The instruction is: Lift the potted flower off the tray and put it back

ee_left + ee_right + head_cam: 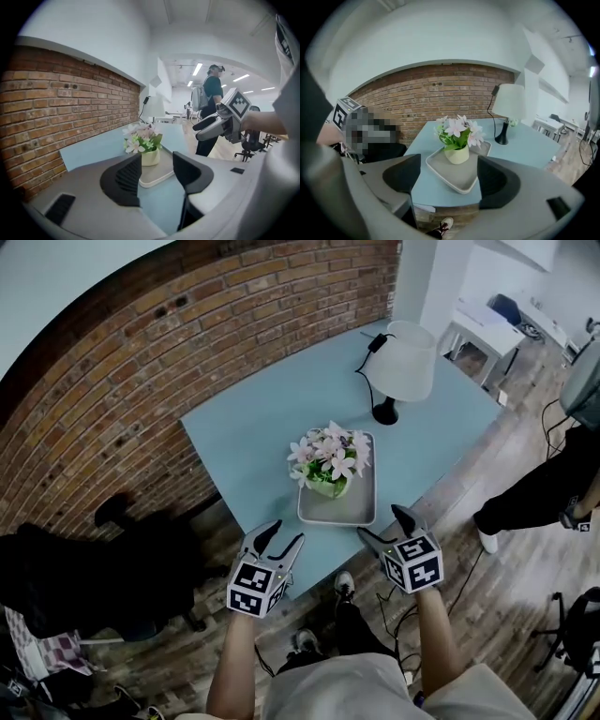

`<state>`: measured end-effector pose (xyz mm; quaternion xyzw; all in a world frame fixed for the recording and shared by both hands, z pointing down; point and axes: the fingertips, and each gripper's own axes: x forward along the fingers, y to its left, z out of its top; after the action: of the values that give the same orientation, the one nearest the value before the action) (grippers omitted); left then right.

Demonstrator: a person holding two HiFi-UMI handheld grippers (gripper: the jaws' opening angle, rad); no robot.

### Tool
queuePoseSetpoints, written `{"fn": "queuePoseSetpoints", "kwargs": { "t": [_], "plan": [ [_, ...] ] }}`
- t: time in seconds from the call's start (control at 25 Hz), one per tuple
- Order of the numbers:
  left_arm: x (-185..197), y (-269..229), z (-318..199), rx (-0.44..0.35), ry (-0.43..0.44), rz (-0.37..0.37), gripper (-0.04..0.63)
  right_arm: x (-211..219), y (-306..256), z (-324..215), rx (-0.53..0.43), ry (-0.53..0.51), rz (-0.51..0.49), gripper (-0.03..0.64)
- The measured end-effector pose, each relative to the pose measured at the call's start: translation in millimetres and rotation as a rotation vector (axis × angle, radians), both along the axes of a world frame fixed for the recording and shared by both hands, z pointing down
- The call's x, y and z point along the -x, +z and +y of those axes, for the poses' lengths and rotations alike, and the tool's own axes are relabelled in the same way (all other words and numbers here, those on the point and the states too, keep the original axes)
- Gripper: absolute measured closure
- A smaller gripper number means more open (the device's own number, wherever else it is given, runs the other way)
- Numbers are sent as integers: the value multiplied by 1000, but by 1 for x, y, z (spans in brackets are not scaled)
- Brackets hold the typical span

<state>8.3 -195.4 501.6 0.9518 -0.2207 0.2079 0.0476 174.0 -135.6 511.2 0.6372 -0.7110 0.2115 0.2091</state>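
So we're right at the start here, nothing has been picked up yet. Closest in, the left gripper (pixel 281 538), grey with black pads and a marker cube, hangs just short of the table's near edge. Its jaws are partly apart with nothing between them but air. The matching right gripper (pixel 382 524) sits level with it on the other side, spread a bit wider and also empty. Both point forward and slightly down at the light blue tabletop (pixel 244 427). Just past the near edge is the pale grey rounded rectangular tray (pixel 354 507). The potted flower (pixel 330 465), pink and white blooms with green leaves in a small cream pot, stands upright on the tray, about halfway along and toward its left side. So the task's thing is still in its starting spot and, as I read it, this is the reach-in step before the lift. Next move, I'd say: bring one gripper forward over the tray's near rim, keep it low so the pads straddle the cream pot and not the petals, then close and lift straight up so the tray doesn't get dragged. The right one looks open wide enough already, the left may need to open more. Further back there's a white-shaded table lamp (pixel 405 362) on a black base, well clear of the tray, and a red brick wall (pixel 141 362) behind.
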Motion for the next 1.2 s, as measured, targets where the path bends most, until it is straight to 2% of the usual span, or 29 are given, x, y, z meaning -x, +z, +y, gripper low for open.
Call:
{"fn": "queuePoseSetpoints", "kwargs": {
  "t": [0.28, 0.32, 0.44, 0.76, 0.92, 1.2],
  "plan": [
    [19, -49, 40, -100, 30, 44, 385, 34, -50, 51, -98, 13, 23, 249],
    [23, -55, 44, -110, 29, 48, 390, 37, -58, 57, -116, 21, 33, 266],
    [35, -71, 59, -129, 33, 57, 403, 48, -80, 76, -167, 51, 43, 395],
    [55, -104, 99, -184, 61, 89, 463, 75, -124, 114, -262, 73, 28, 513],
    [68, -112, 112, -218, 46, 80, 558, 88, -139, 125, -303, 77, 7, 597],
    [85, -126, 129, -244, 39, 103, 566, 108, -145, 144, -308, 42, 53, 598]
  ]
}}
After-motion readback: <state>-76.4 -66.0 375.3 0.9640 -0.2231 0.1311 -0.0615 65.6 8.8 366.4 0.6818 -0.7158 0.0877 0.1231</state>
